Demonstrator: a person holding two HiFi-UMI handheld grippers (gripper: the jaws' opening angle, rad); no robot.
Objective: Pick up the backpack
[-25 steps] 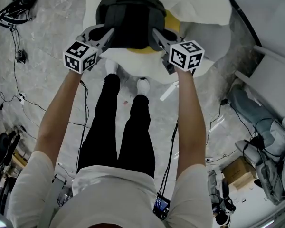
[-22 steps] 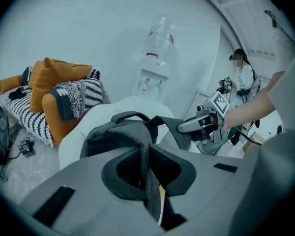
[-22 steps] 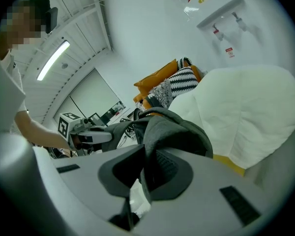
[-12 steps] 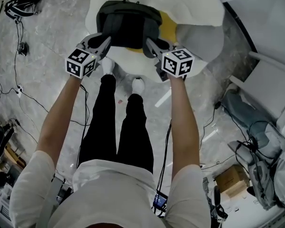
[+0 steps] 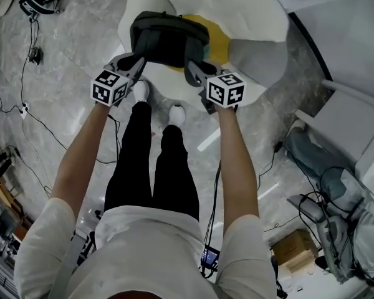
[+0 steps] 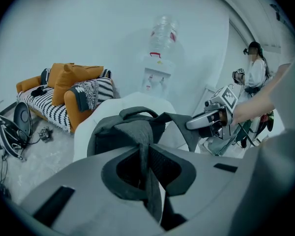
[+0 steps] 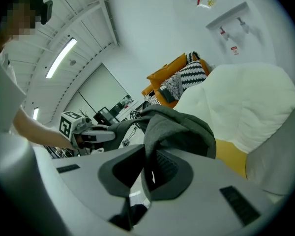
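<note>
While left tongs (image 5: 138, 61), right tongs (image 5: 194, 70) pinch flat woven straps (image 6: 147, 137), grey backpack (image 5: 168, 39) sags.

- Grey marble floor (image 5: 75, 55).
- A white beanbag (image 5: 255, 17) sits on it, with the person's shoes (image 5: 176, 113) just beside.
- Black cables (image 5: 32, 39) trail across it at the left.
- A cardboard box (image 5: 297, 253) stands at the right.

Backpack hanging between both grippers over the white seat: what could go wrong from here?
1. The left gripper and right gripper each pinch only a thin strap, so the backpack could slip out under its own weight.
2. It hangs between two hands, so uneven lifting may tilt it or drag it against the white seat.
</note>
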